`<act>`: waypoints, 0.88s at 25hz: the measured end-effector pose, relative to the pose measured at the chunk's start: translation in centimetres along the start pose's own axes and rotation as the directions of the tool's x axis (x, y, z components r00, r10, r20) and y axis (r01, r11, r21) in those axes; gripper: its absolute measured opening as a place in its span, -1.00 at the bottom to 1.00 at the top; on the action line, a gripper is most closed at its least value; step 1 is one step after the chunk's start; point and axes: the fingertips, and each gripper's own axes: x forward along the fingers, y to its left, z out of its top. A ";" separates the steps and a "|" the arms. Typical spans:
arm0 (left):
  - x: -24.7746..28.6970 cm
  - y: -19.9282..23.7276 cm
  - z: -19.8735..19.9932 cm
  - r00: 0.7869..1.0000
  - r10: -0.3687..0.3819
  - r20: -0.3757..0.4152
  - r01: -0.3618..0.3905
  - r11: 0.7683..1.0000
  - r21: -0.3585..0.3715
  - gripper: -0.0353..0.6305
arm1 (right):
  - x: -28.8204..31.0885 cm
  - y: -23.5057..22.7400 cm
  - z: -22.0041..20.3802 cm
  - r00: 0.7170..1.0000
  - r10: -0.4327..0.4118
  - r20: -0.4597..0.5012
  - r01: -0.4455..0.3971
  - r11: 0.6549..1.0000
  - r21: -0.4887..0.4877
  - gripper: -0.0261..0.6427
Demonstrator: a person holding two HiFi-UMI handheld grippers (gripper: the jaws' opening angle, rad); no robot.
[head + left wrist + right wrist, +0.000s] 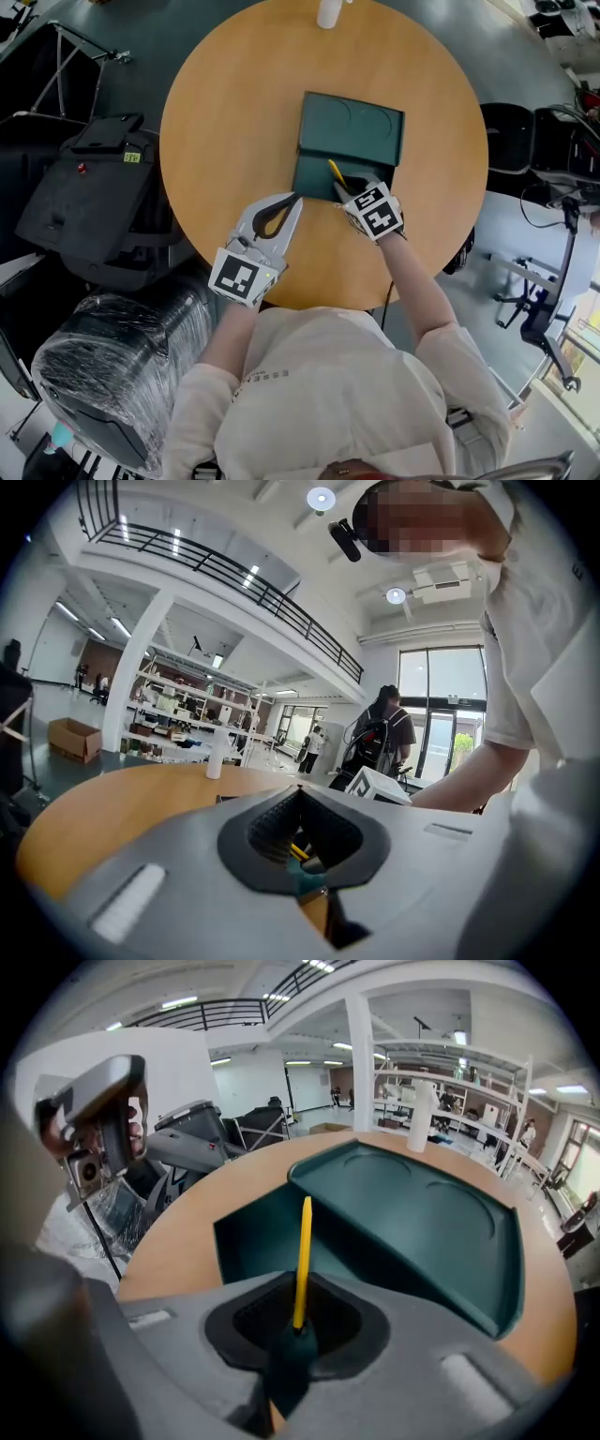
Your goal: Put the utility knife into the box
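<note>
An open dark green box lies in the middle of the round wooden table (216, 112), its tray (314, 178) nearest me and its lid (352, 127) laid flat behind. My right gripper (343, 192) is shut on a thin yellow utility knife (336, 172), which points forward over the tray's near right part. In the right gripper view the knife (301, 1260) rises from between the jaws (298, 1321) toward the tray (253, 1232) and lid (412, 1213). My left gripper (296, 199) rests just left of the tray, tips together, nothing held; in its own view it (300, 794) is shut.
A white bottle (328, 11) stands at the table's far edge. Black bags (89, 197) and a plastic-wrapped chair (112, 356) sit left of the table. A dark chair (506, 136) and a stand with cables are on the right.
</note>
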 end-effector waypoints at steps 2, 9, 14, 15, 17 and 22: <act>0.3 -0.1 -0.5 1.000 -0.009 -0.011 0.009 1.000 -0.008 -0.84 | 0.8 -0.4 -0.7 0.999 -0.001 -0.041 0.001 1.000 -0.007 -0.82; 0.4 -0.3 -1.5 0.999 -0.026 -0.031 0.025 0.999 -0.030 -0.84 | 2.4 -0.7 -2.0 0.990 0.020 -0.142 -0.020 1.000 0.004 -0.82; 0.0 0.1 -2.1 0.999 -0.012 -0.041 0.010 0.999 -0.049 -0.84 | 2.3 -0.5 -1.5 0.993 0.041 -0.113 -0.037 0.998 0.042 -0.52; -0.1 0.2 -2.1 0.999 -0.006 -0.038 0.003 0.998 -0.056 -0.84 | 2.0 -0.6 -1.2 0.994 0.034 -0.099 -0.030 0.999 0.041 -0.51; -0.1 0.2 -1.9 1.000 0.002 -0.026 -0.004 0.998 -0.057 -0.84 | 0.8 -0.6 -0.1 0.999 0.014 -0.041 -0.012 0.999 0.040 -0.51; -0.4 -1.0 0.3 1.000 -0.003 0.009 0.003 1.000 -0.003 -0.84 | -5.9 0.1 3.9 0.965 -0.067 0.255 0.039 0.993 0.113 -0.54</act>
